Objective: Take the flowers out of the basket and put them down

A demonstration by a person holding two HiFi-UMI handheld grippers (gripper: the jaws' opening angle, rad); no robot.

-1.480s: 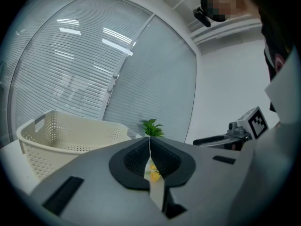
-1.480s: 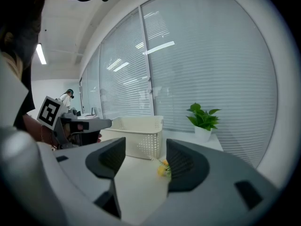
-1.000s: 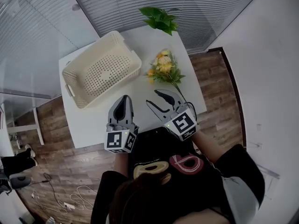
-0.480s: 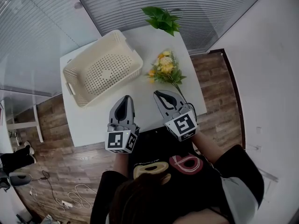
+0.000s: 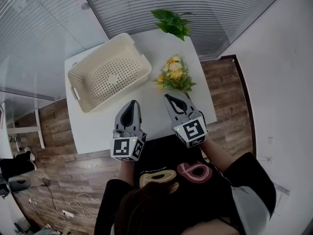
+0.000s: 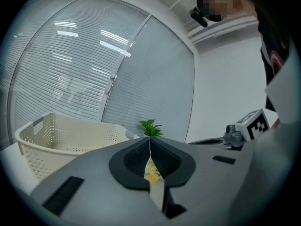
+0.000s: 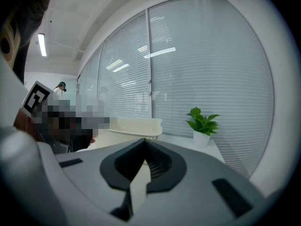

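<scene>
- Though only just closing, clamped now on nothing: right gripper [image 5: 171,98], jaws flat together, empty.
- Likewise shut and empty: left gripper [image 5: 129,104], with only a sliver of yellow glimpsed past its jaws.
- Just ahead of the right gripper, lying loose on the white rectangular table [image 5: 146,109]: small bunch of yellow and orange flowers with green leaves [image 5: 173,75], blooms pointing away, thin stem running back toward the gripper.
- Near it on the left: cream perforated plastic basket [image 5: 78,80], empty.
- At the far edge: leafy green potted plant [image 5: 171,21].
- Probably light, limp, easily crushed at the blooms; best pinched gently, low on the stem.
</scene>
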